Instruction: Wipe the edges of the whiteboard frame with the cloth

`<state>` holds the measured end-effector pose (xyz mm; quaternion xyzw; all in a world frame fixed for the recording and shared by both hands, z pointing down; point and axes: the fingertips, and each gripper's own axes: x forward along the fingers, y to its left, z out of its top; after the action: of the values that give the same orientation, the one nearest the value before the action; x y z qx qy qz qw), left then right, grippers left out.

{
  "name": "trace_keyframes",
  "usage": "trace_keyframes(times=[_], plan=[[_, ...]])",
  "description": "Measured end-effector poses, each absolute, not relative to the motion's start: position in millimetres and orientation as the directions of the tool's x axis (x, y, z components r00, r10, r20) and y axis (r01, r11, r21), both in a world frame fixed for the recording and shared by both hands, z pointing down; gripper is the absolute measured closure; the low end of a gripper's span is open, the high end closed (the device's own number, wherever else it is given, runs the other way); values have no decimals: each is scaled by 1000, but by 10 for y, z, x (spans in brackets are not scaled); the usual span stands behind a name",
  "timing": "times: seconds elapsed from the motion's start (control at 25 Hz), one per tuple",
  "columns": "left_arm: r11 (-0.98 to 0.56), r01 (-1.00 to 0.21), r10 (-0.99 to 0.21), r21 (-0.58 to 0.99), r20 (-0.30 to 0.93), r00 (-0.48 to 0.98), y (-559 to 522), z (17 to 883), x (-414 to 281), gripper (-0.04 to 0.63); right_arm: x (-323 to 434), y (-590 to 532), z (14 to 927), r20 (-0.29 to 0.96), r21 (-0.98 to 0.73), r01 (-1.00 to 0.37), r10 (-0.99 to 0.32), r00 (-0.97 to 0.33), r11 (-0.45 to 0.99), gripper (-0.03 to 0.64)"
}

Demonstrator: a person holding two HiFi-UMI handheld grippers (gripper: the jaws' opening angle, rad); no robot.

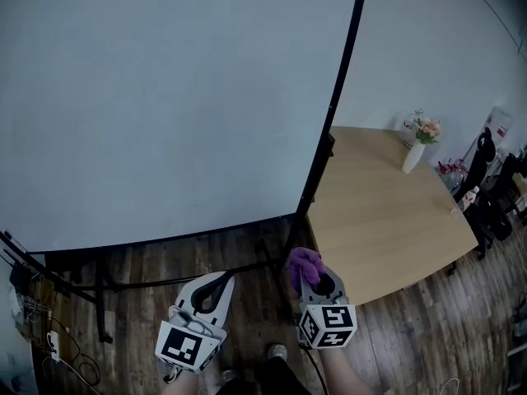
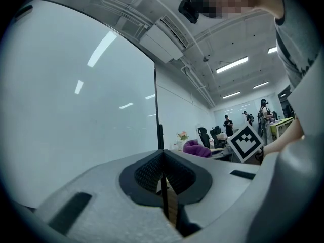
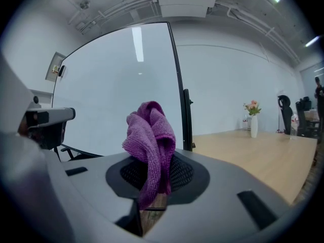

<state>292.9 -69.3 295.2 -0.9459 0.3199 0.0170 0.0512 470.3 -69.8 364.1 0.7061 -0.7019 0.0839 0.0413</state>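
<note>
Found the whiteboard [image 1: 165, 97] upright on a stand: a broad, smooth, pale panel with a faint sheen, reflecting ceiling strip lights in both gripper views. Noted its frame [image 1: 339, 89] as a thin black strip down the right edge and along the bottom edge, carried on dark metal legs [image 1: 99, 295] over a dark wood-plank floor [image 1: 206, 253]. Recorded the cloth [image 3: 151, 140] as purple, napped, towel-like fabric bunched into soft folds. Found its lower end pinched between the ribbed black pads of the right gripper [image 3: 152, 186], jaws closed down on it, the loose bulk standing above the tips. Placed the cloth low in the head view, near the board's lower right corner and apart from the frame. Found the left gripper [image 2: 163, 173] with its jaws brought together tip to tip and nothing between them. Saw both grippers held low and side by side close to the person's body, pointing forward toward the foot of the board, the left one below the bottom edge, the right one near the corner. Noted grey moulded shells, each with a cube [image 1: 328, 323] of black-and-white square markers at the rear. Logged a light wooden table [image 1: 387, 212] right of the board, its top smooth and flat, bearing a slim white vase [image 1: 413, 156] of flowers at its far side.
</note>
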Motion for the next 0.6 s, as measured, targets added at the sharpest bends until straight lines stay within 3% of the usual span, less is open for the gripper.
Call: trace_keyframes(times=[0.6], plan=[[-830, -551, -545, -80, -88, 834, -427, 2810, 2762, 578, 4298, -115, 3259, 106, -32, -999, -994, 3, -7, 535]])
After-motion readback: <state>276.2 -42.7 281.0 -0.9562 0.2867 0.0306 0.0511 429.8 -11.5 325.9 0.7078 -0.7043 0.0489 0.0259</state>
